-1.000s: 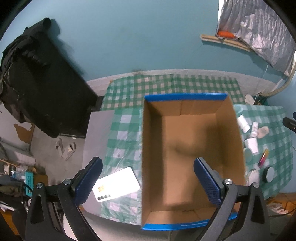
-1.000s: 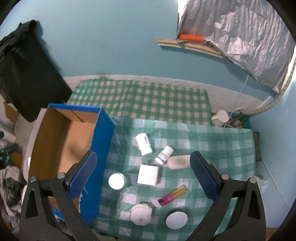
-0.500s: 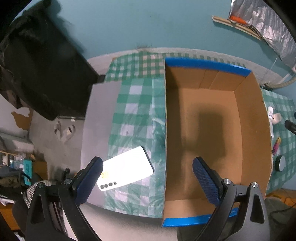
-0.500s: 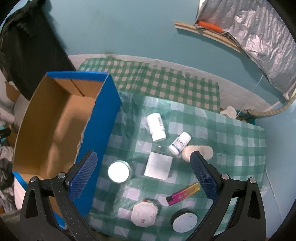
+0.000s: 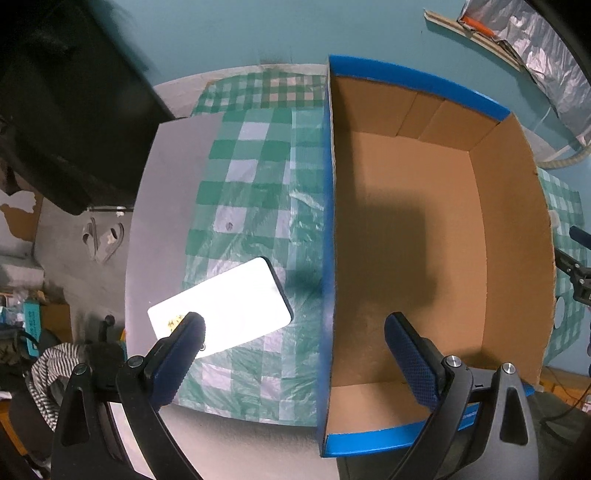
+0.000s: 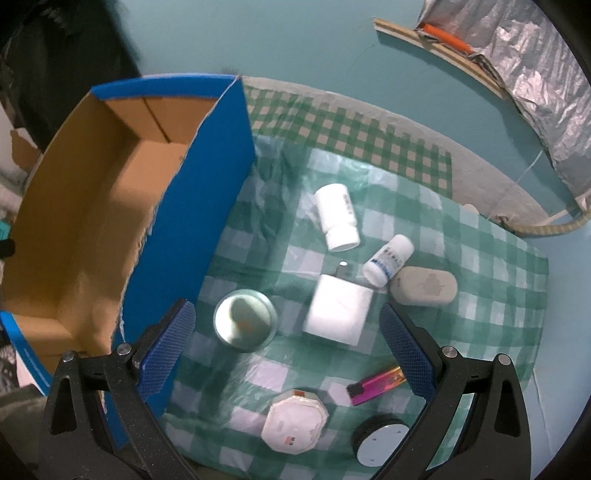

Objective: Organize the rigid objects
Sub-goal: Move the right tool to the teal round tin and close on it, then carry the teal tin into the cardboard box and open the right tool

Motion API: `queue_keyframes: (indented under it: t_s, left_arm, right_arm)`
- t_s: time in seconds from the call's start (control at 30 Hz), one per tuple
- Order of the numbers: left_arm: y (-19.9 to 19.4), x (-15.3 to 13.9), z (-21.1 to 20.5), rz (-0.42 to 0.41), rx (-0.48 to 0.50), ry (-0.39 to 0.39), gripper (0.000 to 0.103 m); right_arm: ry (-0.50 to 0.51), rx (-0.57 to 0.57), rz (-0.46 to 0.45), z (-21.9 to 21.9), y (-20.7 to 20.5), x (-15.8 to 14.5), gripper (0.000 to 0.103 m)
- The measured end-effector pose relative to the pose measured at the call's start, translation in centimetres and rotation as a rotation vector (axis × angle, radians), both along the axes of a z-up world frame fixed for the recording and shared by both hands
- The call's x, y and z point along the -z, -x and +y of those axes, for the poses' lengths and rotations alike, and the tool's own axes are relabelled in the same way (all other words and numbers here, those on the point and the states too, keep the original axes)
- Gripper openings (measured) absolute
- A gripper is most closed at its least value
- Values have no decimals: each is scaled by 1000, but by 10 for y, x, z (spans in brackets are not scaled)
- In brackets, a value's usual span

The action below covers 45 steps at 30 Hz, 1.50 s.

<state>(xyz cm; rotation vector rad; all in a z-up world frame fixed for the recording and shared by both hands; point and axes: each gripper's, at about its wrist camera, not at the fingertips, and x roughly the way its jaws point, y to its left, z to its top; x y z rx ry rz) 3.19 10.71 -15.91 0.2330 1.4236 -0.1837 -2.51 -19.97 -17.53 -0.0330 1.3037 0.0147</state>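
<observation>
Both tools spread, empty: left tool (image 5: 291,354) has shifted toward the phone (image 5: 221,306); box (image 5: 517,229) remains empty, sorting unstarted.

Crinkly silver foil sheet (image 6: 524,66) hanging on the teal wall (image 6: 258,33), dark cloth (image 5: 55,110) off left, maybe sandals (image 5: 101,240) on the floor.

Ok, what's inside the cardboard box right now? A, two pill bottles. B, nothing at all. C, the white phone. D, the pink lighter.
B: the cardboard box shows only a bare brown floor, while the phone lies on the checked cloth outside its left wall and the pill bottles and lighter lie on its other side.
</observation>
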Motion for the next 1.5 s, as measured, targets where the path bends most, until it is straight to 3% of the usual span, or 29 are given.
queue_keyframes:
  t_s: [0.1, 0.17, 0.47, 0.8, 0.9, 1.07, 1.5]
  left_arm:
    - [0, 6, 3, 5, 2, 14, 98]
    - [1, 9, 5, 6, 7, 28, 85]
    - [1, 27, 8, 55, 15, 27, 39]
    - [7, 31, 1, 54, 23, 6, 27]
    - [8, 31, 0, 59, 29, 10, 23]
    - [10, 31, -2, 69, 37, 9, 18]
    - [12, 32, -3, 73, 55, 8, 16]
  right_arm:
    - [8, -16, 14, 4, 0, 9, 99]
    - [13, -29, 27, 6, -1, 15, 93]
    - [-9, -34, 40, 11, -4, 27, 91]
    - [-14, -24, 65, 12, -2, 40, 79]
    - [-14, -27, 76, 14, -2, 43, 69]
    - [-31, -35, 77, 16, -1, 46, 44]
    - [-48, -2, 59, 8, -5, 33, 44]
